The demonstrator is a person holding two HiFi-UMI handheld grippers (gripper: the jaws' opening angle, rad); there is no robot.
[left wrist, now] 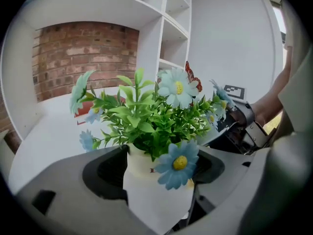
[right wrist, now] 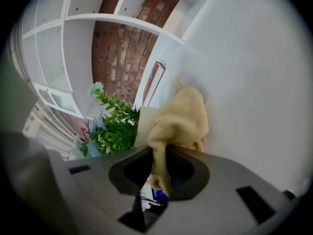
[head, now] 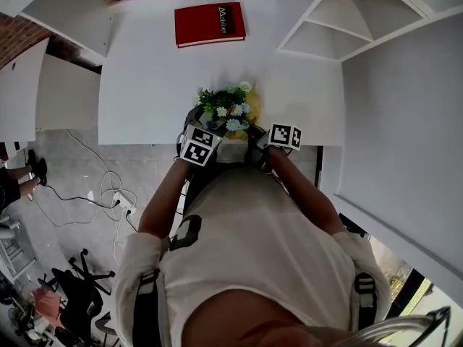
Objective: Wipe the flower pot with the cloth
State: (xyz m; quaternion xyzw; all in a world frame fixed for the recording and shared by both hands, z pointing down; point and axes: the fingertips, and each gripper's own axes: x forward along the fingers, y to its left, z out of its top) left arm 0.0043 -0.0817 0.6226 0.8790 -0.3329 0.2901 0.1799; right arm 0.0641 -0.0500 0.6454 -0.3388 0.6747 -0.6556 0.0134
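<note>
A white flower pot (head: 217, 126) with green leaves and blue and white flowers (head: 226, 107) stands at the near edge of the white table (head: 145, 85). My left gripper (head: 205, 132) is open, its jaws spread wide on either side of the pot (left wrist: 146, 195); a thin dark gap shows at the pot's right side. My right gripper (head: 259, 139) is shut on a yellow cloth (right wrist: 178, 121), which is bunched up and lies against the pot's side (right wrist: 143, 124). In the head view a little of the cloth (head: 251, 121) shows to the right of the plant.
A red book (head: 209, 24) lies flat at the table's far side. White shelving (head: 340, 16) rises at the right, with a brick wall behind. Cables and a power strip (head: 121, 202) lie on the floor to the left, near a black office chair (head: 79, 295).
</note>
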